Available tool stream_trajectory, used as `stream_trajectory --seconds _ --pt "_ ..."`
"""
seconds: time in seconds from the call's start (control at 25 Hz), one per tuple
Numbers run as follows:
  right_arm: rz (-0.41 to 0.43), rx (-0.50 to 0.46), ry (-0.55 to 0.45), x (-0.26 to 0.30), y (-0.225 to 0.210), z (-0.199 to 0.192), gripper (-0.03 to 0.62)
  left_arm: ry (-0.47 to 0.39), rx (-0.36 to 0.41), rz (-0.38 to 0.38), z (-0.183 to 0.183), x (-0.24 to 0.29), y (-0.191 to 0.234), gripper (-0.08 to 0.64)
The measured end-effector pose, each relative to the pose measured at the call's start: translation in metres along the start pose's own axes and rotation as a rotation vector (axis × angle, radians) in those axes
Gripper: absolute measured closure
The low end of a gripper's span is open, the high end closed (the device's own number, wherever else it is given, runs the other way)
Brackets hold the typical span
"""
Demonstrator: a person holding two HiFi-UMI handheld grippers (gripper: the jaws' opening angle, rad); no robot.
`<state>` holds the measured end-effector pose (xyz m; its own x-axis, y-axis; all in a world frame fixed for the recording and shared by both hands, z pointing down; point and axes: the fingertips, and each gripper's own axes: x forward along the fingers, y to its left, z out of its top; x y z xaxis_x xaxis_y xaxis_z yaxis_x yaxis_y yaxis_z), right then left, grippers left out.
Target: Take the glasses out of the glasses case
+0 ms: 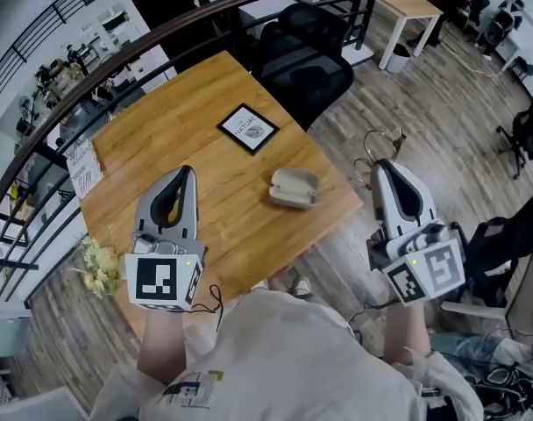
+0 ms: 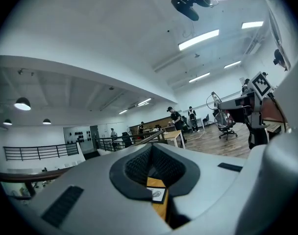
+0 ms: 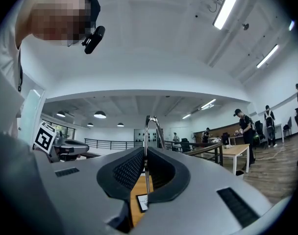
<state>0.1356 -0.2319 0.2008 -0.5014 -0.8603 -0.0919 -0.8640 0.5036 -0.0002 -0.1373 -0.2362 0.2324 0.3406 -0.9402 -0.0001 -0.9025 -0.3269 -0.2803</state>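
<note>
Both closed, left hand-held gripper (image 1: 187,173) and right hand-held gripper (image 1: 382,166) flank glasses case (image 1: 294,188).

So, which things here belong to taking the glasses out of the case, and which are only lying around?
For the job: glasses case, closed on the table; thin metal glasses, it seems, in the shut right tool; left tool, empty.
Just lying about: framed card; paper sign; flowers; office chair.
</note>
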Motion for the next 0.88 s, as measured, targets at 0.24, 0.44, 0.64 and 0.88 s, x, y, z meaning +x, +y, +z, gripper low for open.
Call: stream_trajectory --seconds 0.24,0.44,0.64,0.88 --pt "0.025 -0.019 0.080 0.001 0.003 -0.025 0.549 0.057 0.016 -0.028 -0.020 0.003 -0.014 0.543" --pt "0.042 -0.017 0.102 0.000 0.007 -0.033 0.549 0.077 0.014 -0.052 -0.027 0.002 -0.026 0.543" --pt "0.067 -0.027 0.111 0.003 0.012 -0.038 0.549 0.091 0.011 -0.048 -0.023 0.003 -0.029 0.543" --pt "0.083 -0.031 0.117 0.003 0.018 -0.038 0.549 0.086 0.027 -0.052 -0.024 -0.003 -0.028 0.543"
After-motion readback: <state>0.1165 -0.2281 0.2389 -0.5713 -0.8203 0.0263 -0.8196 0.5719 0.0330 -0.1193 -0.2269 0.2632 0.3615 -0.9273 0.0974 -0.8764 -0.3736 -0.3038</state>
